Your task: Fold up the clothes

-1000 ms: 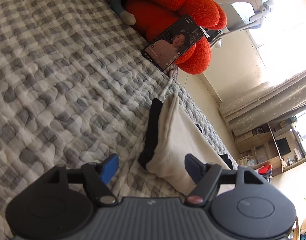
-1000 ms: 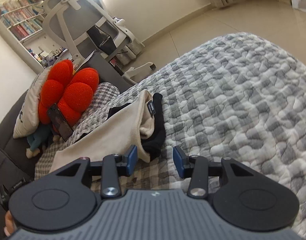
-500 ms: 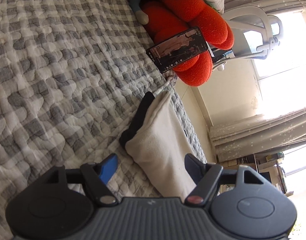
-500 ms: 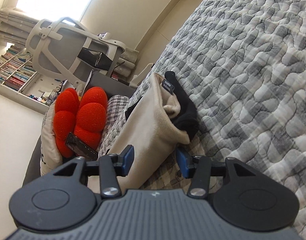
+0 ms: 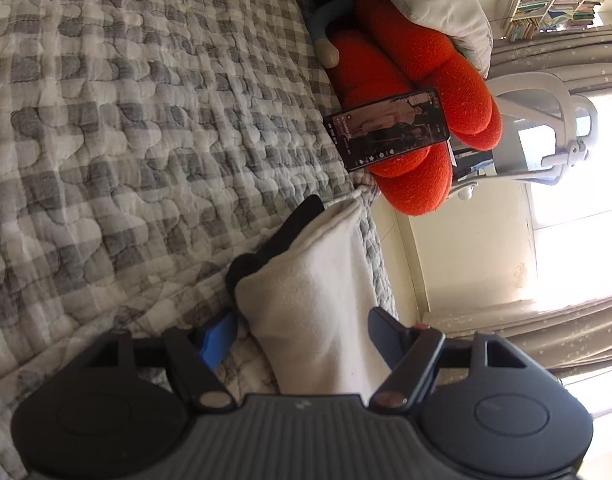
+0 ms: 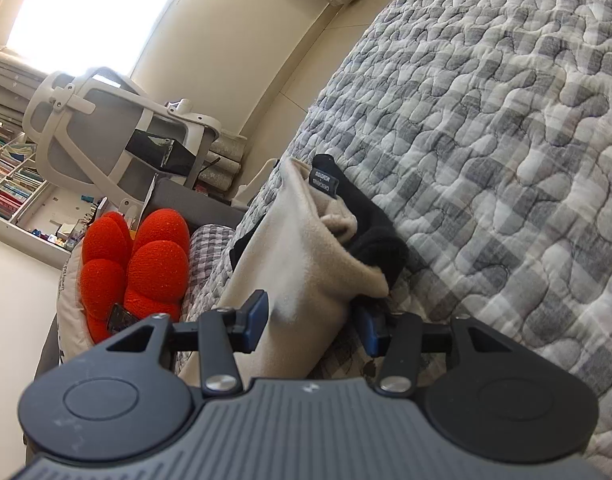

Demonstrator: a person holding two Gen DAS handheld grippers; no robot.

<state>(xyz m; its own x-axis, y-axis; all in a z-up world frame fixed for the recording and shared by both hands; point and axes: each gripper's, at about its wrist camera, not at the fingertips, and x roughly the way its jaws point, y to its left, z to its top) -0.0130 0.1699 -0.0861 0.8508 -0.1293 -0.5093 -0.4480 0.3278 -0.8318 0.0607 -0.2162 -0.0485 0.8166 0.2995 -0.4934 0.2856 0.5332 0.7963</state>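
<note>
Where quilt (image 5: 126,140) puckers, fleecy cream garment (image 5: 318,292), black lining (image 6: 378,236)

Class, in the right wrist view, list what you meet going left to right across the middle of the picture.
Red plush cushion → beige garment → black garment → grey checked quilt.

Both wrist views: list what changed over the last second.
Both grippers rolled and closed in on the beige garment. The left gripper and right gripper now straddle its near end, jaws open, not clamped. The garment, the phone on the red cushion and the quilt stayed put.
</note>
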